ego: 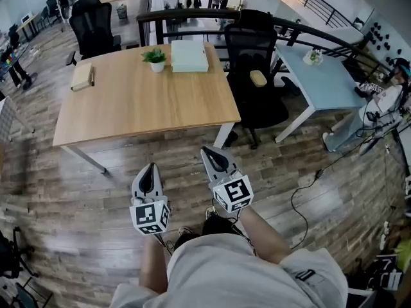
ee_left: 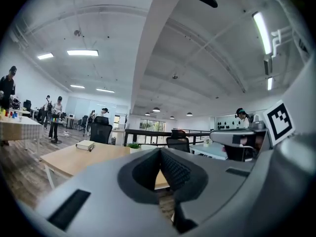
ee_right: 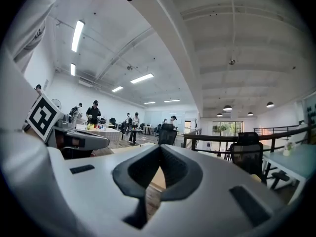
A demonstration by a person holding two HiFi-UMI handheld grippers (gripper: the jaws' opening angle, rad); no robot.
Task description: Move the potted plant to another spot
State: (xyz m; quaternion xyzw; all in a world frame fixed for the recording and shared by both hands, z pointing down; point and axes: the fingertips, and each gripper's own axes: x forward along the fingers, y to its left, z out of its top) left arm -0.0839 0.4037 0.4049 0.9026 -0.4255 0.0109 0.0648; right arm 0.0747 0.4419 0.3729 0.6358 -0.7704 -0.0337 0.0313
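Far left on the light wooden rectangular surface (ego: 128, 108) there's a tan notebook (ego: 82, 77) with a pen lying on it. Closer to the person, the left claw (ego: 150, 169) hangs over the wood plank floor (ego: 77, 191), well short of the surface's near edge. It's clenched tight with nothing in it.

The small green potted plant in a white pot (ego: 155, 59) stands upright at the far edge of the surface, just beside a pale flat box (ego: 189, 55) on its right. The right claw (ego: 212, 154) is also squeezed shut and empty, held level and aimed at the surface. Further right is a black office chair (ego: 257, 76).

So I'd say we're at the very start: nothing's been grabbed and the plant is well out of reach. The next move probably means getting closer, opening one claw, and gripping the pot low without bumping the box.
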